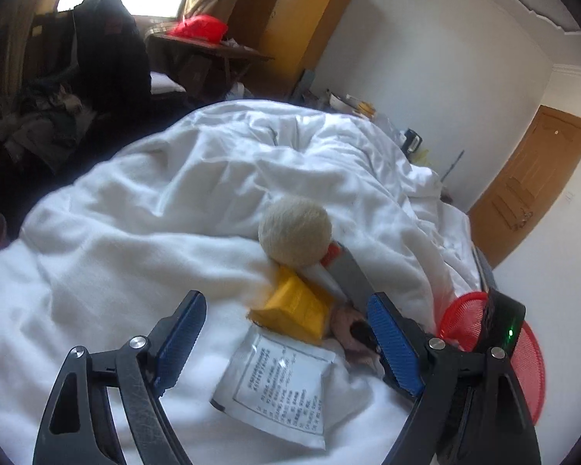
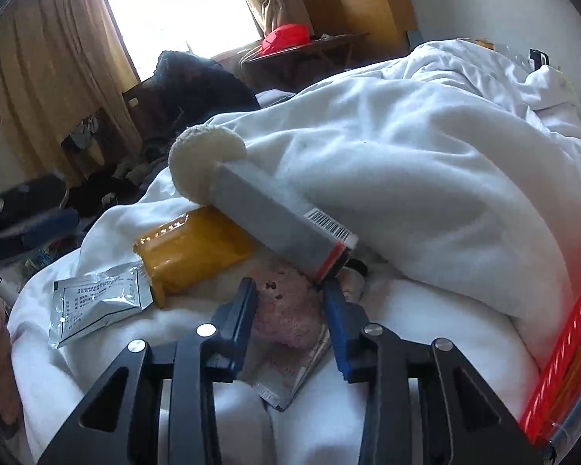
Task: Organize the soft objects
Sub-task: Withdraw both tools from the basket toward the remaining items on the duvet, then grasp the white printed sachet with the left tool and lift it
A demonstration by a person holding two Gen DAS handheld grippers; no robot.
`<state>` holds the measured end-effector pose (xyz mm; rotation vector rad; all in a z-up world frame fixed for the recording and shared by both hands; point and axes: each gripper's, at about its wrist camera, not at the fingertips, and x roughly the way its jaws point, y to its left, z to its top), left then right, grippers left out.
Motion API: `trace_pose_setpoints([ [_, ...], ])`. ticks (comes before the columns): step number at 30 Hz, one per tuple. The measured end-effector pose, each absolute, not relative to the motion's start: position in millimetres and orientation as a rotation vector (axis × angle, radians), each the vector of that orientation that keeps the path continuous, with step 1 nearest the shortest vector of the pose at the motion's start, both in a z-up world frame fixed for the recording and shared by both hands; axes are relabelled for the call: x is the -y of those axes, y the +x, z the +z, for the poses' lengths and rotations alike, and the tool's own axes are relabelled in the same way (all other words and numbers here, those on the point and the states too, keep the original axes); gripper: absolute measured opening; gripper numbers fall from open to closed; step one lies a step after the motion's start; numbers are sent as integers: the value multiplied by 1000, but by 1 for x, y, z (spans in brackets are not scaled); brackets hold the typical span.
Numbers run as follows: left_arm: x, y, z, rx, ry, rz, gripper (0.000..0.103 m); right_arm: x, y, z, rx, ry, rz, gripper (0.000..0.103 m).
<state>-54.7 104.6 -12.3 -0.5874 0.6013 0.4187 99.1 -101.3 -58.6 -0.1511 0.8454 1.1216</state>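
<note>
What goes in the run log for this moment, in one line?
right gripper: closed on pink fuzzy plush toy | left gripper: open, empty, over white printed sachet | red mesh basket: beside, on white duvet

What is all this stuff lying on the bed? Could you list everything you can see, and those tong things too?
Duvet: one, white, rumpled, under everything.
Fluffy ball: one, cream, against a duvet fold.
Long box: one, grey with barcode, leaning on the ball.
Packet: one, yellow, beside the box.
Sachet: one, silver with print, in front of the packet.
Second sachet: one, silver, under the plush toy.
Plush toy: one, pink, below the box's end.
Basket: one, red mesh, at the bed's right edge.
Left tongs: blue pads, open above the sachet.
Right tongs: blue pads, closed on the plush toy.
</note>
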Motion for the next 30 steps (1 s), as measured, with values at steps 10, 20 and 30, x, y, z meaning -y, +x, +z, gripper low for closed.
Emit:
trace_pose_setpoints([
  [10,-88,7,-48,-832,-276,446,88,115,108,-56,-831,-58,1111,58],
  [20,-84,18,-76,-945,-257,446,66,126,121,-55,-848,40,1091,62],
  [30,-81,-4,-54,-883,-347,293,70,124,122,-57,-856,33,1096,63],
])
